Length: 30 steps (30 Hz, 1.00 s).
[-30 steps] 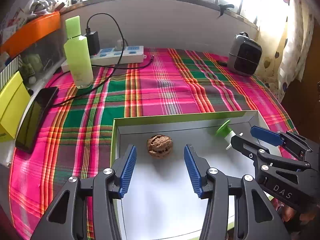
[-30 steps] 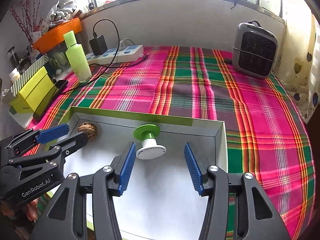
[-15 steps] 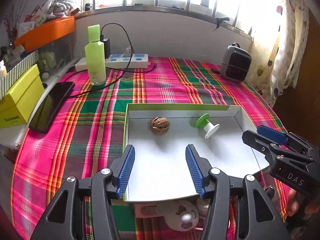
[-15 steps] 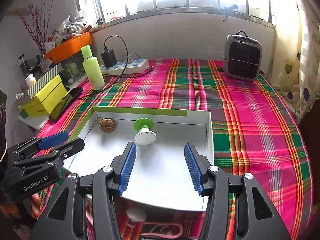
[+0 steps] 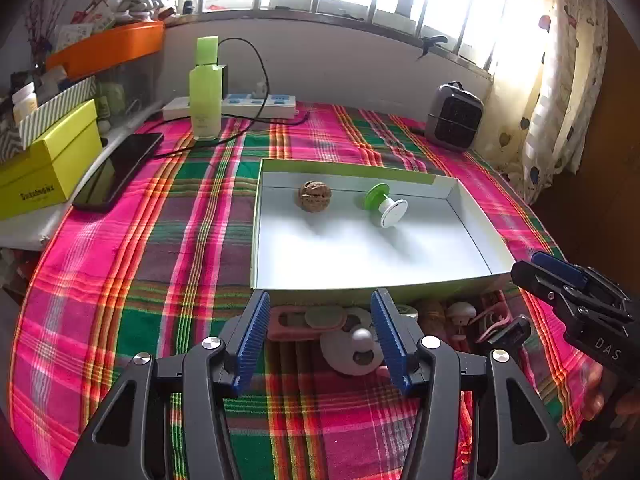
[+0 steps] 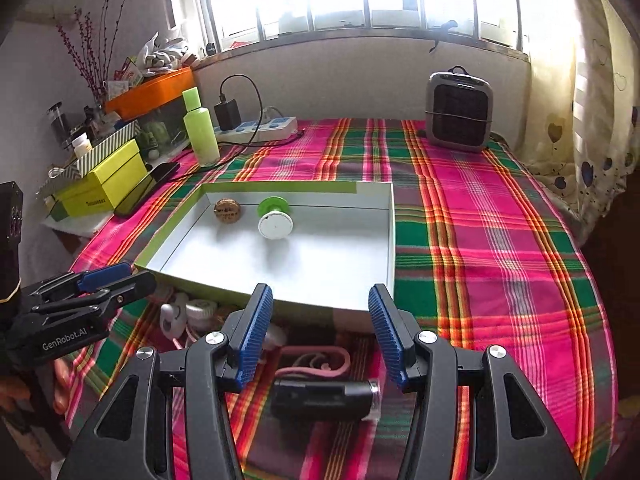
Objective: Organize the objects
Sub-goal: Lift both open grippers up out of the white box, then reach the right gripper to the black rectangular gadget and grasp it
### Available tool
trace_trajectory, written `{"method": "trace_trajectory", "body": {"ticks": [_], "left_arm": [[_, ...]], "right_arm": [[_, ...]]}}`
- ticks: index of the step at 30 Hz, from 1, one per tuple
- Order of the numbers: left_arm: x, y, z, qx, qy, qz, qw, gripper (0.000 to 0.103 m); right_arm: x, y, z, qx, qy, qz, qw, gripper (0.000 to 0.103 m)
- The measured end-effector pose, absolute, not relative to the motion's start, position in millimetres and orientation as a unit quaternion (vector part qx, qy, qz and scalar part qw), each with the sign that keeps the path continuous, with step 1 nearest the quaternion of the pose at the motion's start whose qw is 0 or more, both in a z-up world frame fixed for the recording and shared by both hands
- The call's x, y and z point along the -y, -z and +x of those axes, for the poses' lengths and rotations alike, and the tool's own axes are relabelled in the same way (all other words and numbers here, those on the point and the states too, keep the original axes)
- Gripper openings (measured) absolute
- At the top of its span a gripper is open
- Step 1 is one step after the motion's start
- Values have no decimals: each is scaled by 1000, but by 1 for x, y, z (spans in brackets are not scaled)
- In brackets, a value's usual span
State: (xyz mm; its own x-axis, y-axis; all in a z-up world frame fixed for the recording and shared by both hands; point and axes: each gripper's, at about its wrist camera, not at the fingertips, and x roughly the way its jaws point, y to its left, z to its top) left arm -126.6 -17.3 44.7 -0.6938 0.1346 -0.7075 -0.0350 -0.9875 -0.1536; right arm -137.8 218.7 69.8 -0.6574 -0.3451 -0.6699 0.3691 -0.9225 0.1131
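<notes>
Pink/green/orange plaid cloth (image 5: 152, 264) covers the whole table. On it sits a shallow white cardboard tray w/ green outer walls (image 5: 360, 290). Two items are in already, both at its far end: a brown wrinkled walnut (image 5: 314, 196) and, just beside it, a green-and-white plastic spool lying on its side (image 5: 385, 205).

Unsorted pile lies on the cloth along the tray's near wall. It has a black cylindrical device w/ clear end cap (image 6: 324, 398), a pink looped cord (image 6: 320, 364), a pale round disc w/ white knob (image 5: 356, 350) and a pink flat rectangular piece (image 5: 296, 320).

Left gripper (image 5: 320, 342): jaws wide apart, empty, above the disc. Right gripper (image 6: 318, 336): jaws wide apart, empty, above the black cylinder.

Step prob. = choosing the next pick. Next: lower a claw, straddle one item, close, then lift over the near wall into the tray.
</notes>
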Motion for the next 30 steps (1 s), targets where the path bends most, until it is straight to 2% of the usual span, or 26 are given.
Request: {"method": "trace_trajectory", "body": {"ticks": [17, 30], "left_arm": [[-35, -30, -105, 34, -906, -404, 126, 52], [-45, -21, -110, 8, -899, -423, 115, 52]], "right_arm": [[-243, -38, -116, 12, 893, 399, 207, 51], [-250, -28, -118, 45, 873, 426, 233, 51]]}}
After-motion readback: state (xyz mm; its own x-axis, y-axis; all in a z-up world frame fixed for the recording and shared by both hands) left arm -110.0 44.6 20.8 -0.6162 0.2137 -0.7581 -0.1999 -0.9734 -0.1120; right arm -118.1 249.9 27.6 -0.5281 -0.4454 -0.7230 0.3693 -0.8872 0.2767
